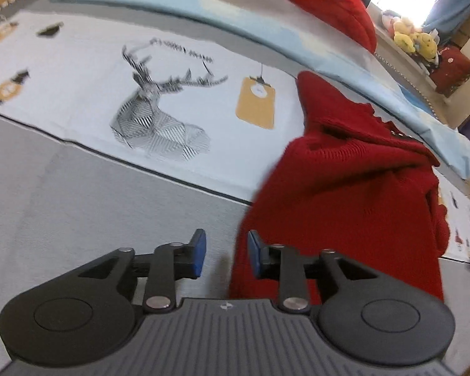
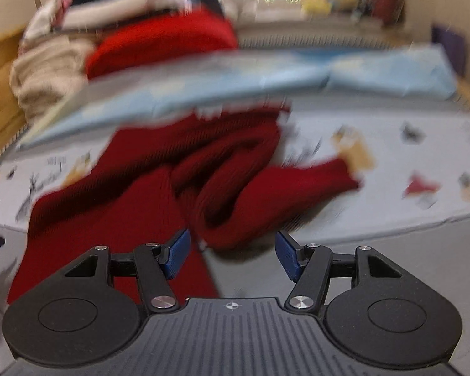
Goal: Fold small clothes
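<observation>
A red knit sweater (image 1: 344,194) lies crumpled on a white printed cloth (image 1: 159,119) with a deer drawing. In the left wrist view my left gripper (image 1: 227,252) hovers at the sweater's left edge. It is open, its blue pads are apart, and the knit's edge sits just by the right pad without being pinched. In the blurred right wrist view the sweater (image 2: 159,185) spreads out with a sleeve reaching right. My right gripper (image 2: 232,255) stands open over a rolled fold of it, and the pads touch nothing.
A light blue folded sheet (image 2: 235,75) lies behind the sweater. A pile of clothes (image 2: 53,62) with another red knit (image 2: 159,40) sits at the back left. Plush toys (image 1: 413,37) line a sill by the window. A grey surface (image 1: 78,203) lies in front.
</observation>
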### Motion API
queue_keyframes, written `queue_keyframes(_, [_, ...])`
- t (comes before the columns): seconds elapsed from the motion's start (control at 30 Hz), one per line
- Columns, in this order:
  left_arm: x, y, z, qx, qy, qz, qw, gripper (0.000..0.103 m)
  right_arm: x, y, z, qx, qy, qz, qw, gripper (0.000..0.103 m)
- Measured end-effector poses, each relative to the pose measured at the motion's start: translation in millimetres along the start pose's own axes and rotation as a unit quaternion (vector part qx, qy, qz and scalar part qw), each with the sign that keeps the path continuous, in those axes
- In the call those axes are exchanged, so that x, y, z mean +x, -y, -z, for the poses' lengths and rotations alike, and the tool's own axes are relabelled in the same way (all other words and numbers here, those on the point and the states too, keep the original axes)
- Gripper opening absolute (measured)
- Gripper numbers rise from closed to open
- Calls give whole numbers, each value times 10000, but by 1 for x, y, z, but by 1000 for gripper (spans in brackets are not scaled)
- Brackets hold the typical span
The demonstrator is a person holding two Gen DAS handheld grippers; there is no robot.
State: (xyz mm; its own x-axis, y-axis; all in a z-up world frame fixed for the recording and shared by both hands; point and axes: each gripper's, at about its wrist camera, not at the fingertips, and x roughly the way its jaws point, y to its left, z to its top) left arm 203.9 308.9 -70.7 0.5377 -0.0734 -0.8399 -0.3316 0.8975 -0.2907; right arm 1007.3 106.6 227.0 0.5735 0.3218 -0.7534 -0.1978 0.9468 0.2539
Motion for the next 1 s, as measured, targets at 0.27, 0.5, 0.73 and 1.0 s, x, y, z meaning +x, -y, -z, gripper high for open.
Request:
queue_keyframes(0.27, [34,14,16,132,-377,299,9988,38,79,-11,10,592,-1069,-177,9923,62])
queue_keyframes(0.5, [58,20,14,36,-440,214,9988,38,73,-33,-1,213,-862,-886,9921,27])
queue_keyframes(0.73, [62,30,14,209,-481,127,9985,38,87,32,-7,2662,-744,-566,9594,28])
queue_keyframes(1.0, [61,38,6,202,-518,82,9984,39,73,48,-20,3326,-472,-339,9413,40])
